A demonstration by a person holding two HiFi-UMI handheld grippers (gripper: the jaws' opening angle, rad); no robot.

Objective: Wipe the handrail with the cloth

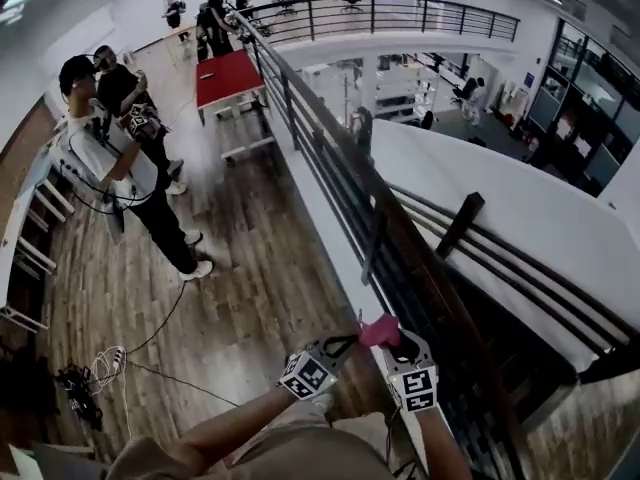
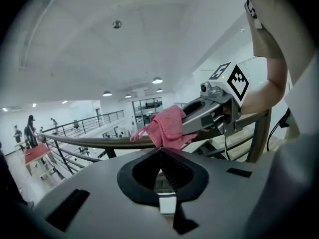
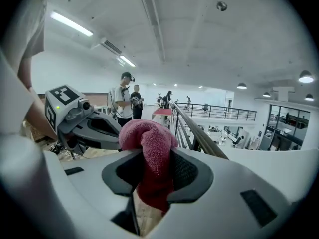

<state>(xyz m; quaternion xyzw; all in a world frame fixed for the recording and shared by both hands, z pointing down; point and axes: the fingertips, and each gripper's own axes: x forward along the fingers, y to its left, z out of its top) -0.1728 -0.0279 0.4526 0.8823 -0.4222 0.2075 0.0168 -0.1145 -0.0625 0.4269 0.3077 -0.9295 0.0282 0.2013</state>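
Two grippers at the bottom centre, right gripper (image 1: 395, 340) jaws pinching one pink cloth (image 3: 149, 138) near the one dark handrail (image 3: 199, 131), left gripper (image 2: 160, 151) jaws pressed together, empty, two people (image 1: 110, 153) standing left, one red table (image 1: 228, 76) upper left.

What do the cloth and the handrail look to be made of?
The cloth looks like pink terry fabric: it has a fuzzy nap and soft folds. The handrail has a smooth brownish top with a dull sheen. It may be wood or coated metal; I cannot tell which.
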